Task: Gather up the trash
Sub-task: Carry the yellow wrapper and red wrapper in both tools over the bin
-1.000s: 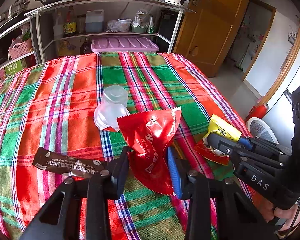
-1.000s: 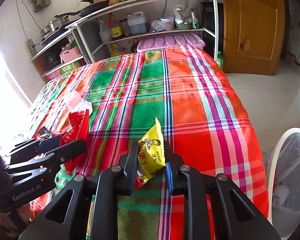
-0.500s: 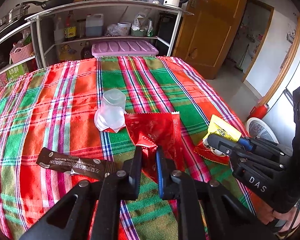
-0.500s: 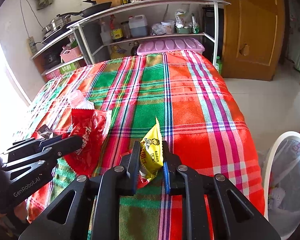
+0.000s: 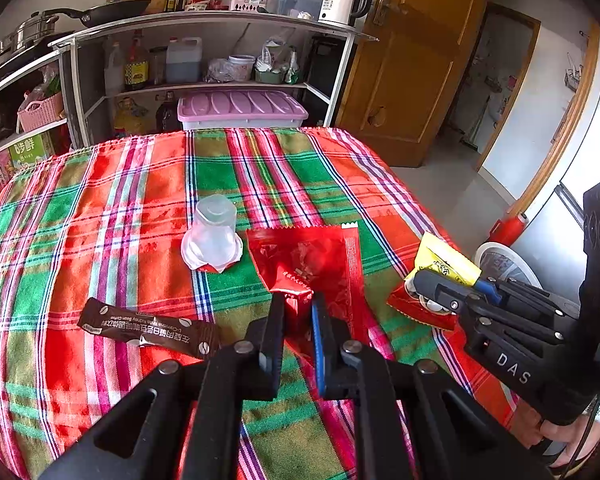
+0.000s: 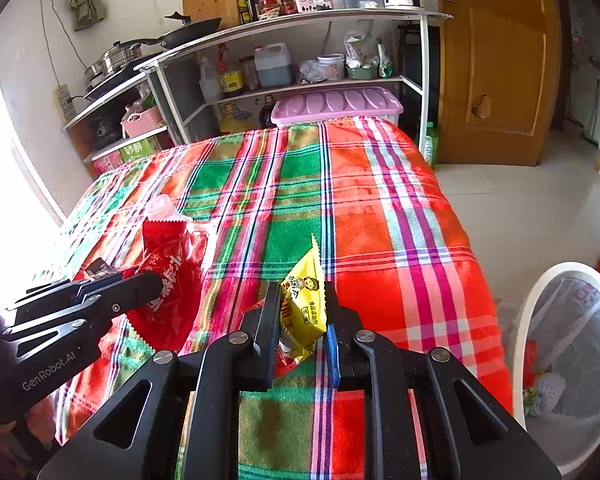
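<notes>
My left gripper (image 5: 297,312) is shut on a red snack wrapper (image 5: 308,256) and holds it just above the plaid tablecloth (image 5: 140,184). It shows in the right wrist view too (image 6: 168,276). My right gripper (image 6: 302,312) is shut on a yellow snack packet (image 6: 306,304) with a red scrap under it; it also shows in the left wrist view (image 5: 444,262). A clear plastic cup (image 5: 214,232) lies upside down on the cloth beyond the left gripper. A brown coffee sachet (image 5: 148,330) lies to the left.
A white mesh trash bin (image 6: 568,356) with some rubbish in it stands on the floor right of the table. A purple-lidded box (image 5: 240,110) and metal kitchen shelves (image 5: 204,24) stand behind the table. A wooden door (image 6: 500,60) is at the far right.
My left gripper closed on the red wrapper and lifted it, so the wrapper now stands up. My right gripper tightened on the yellow packet and raised it slightly.
</notes>
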The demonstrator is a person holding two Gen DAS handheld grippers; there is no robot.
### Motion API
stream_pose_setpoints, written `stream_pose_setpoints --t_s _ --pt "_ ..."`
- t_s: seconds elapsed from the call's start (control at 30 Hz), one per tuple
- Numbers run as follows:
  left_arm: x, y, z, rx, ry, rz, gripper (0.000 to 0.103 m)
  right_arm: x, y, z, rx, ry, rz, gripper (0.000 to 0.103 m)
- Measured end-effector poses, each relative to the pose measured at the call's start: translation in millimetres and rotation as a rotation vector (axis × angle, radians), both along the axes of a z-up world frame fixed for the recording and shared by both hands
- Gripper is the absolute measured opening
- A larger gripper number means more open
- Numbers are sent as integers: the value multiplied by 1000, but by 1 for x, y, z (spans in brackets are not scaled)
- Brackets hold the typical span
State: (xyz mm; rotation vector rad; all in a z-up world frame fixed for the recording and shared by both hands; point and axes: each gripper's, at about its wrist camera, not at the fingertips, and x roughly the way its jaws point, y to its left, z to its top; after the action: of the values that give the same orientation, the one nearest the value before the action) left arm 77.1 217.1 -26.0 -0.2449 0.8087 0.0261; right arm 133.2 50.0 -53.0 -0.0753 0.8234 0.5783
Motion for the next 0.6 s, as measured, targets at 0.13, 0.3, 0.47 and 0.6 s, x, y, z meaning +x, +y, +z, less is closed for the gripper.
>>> stream_pose_setpoints --t_s 0.13,0.3,0.47,0.6 --pt "-3 -10 9 9 -16 -13 13 -6 -13 9 16 -15 -15 19" --pt "-5 -28 23 26 -40 -46 13 -13 -36 24 44 -40 -49 19" --pt "-2 -55 34 47 -64 -91 13 -18 -65 33 51 -61 -90 19" --pt "3 -80 42 54 -80 -140 13 -19 -93 38 59 -71 -137 19"
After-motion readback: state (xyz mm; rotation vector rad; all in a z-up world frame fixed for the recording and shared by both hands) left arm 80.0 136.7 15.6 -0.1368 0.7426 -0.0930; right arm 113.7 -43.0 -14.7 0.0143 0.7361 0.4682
